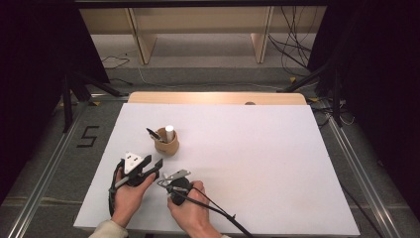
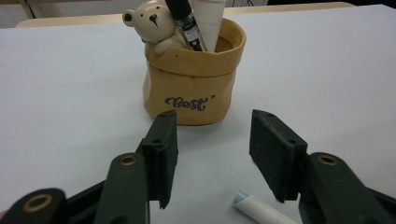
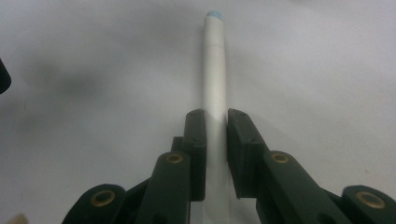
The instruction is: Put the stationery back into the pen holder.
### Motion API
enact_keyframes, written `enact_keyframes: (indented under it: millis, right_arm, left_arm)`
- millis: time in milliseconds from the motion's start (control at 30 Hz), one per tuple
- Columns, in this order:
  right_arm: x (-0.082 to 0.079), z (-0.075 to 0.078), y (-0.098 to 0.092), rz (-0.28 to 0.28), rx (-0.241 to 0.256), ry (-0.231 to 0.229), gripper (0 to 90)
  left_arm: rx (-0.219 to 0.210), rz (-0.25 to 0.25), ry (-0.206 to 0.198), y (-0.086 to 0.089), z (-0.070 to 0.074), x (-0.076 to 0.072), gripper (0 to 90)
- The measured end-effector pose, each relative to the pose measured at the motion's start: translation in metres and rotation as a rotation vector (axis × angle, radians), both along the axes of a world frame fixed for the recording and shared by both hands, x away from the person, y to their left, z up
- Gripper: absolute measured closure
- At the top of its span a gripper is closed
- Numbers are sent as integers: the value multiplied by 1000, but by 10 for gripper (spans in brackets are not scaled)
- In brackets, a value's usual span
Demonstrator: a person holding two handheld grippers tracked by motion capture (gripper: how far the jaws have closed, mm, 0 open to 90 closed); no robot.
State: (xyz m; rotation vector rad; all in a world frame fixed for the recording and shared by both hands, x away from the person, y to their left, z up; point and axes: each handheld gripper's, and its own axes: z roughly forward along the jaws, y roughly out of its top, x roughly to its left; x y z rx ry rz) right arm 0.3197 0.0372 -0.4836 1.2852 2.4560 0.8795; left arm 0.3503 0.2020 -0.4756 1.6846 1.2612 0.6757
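A tan bag-shaped pen holder (image 2: 191,84) marked "Best" stands on the white tabletop (image 1: 257,148), with a small bear figure (image 2: 154,23) on its rim. A black pen (image 2: 184,21) and a white tube (image 2: 208,18) stick out of it. My left gripper (image 2: 212,154) is open just in front of the holder (image 1: 166,144), nothing between its jaws. My right gripper (image 3: 215,126) is shut on a white pen (image 3: 214,70) with a pale blue end, held low over the table. That pen's tip (image 2: 261,210) lies under the left gripper's right jaw. Both grippers (image 1: 156,168) (image 1: 162,182) sit close together at the near left.
The wooden table edge (image 1: 218,97) shows beyond the white top. Shelving legs and cables lie on the floor behind. A cable trails from the right gripper toward the near edge (image 1: 223,215). Wide bare tabletop extends to the right.
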Motion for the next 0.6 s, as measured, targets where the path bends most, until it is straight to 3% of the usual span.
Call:
enact_keyframes:
  millis: [233, 600]
  right_arm:
    - [2, 2, -13, 27, 35, -2, 790]
    - [5, 18, -34, 87, 83, -46, 790]
  left_arm:
    - [-10, 3, -7, 0, 1, -1, 508]
    - [-28, 5, -18, 0, 3, -2, 504]
